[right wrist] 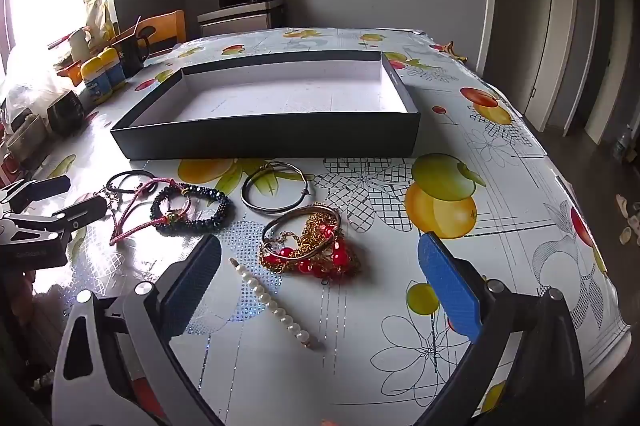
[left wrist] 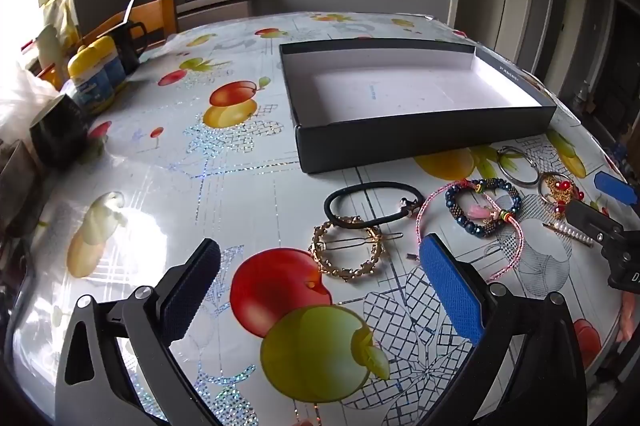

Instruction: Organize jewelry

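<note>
right wrist view: the right tool (right wrist: pixel 318 266) hangs with jaws wide apart over the white pearl hair clip (right wrist: pixel 272 300), light, stiff and slippery, best pinched across its middle. the left tool (left wrist: pixel 320 274) is also spread, near the gold ring hair clip (left wrist: pixel 347 250). far on the surface (right wrist: pixel 500 266), the shallow black cardboard box (right wrist: pixel 272 138) holds nothing.

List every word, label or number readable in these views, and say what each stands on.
No text reads clearly.
Black box, right outer wall: small pale print, too blurred.
Box floor: faint blue print, too small.
Yellow-lidded jars: blue labels, unreadable.
Right gripper: white letters cut off at the edge.
</note>
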The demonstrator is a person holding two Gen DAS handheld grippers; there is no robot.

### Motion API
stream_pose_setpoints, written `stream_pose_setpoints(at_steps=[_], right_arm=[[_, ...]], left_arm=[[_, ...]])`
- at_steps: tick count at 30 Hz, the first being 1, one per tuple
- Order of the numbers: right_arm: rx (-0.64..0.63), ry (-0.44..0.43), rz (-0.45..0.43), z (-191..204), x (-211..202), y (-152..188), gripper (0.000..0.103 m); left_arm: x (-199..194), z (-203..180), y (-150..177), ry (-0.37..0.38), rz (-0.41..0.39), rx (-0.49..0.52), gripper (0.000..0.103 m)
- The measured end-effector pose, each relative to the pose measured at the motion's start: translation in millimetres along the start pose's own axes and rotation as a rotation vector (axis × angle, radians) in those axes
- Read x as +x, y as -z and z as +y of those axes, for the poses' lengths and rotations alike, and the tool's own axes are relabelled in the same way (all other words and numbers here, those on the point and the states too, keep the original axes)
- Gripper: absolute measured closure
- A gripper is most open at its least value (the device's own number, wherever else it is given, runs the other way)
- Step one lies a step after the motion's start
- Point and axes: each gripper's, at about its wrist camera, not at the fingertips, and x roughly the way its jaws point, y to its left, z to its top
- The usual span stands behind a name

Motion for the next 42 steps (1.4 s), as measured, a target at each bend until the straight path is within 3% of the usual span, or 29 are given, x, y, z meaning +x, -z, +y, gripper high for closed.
stream_pose_setpoints(at_steps=[34, 42], right_arm=[[0.001, 0.000, 0.000, 0.5, 0.7, 0.0, 0.006], [0.000, 0.000, -0.001, -1.4, 0.2, 0.0, 0.006]], left_arm=[[1.9, 2.1, -0.7, -0.001, 0.004, -0.003, 0.002], [2.8, 6.4, 0.8, -0.044, 0.006, -0.018, 0.002]])
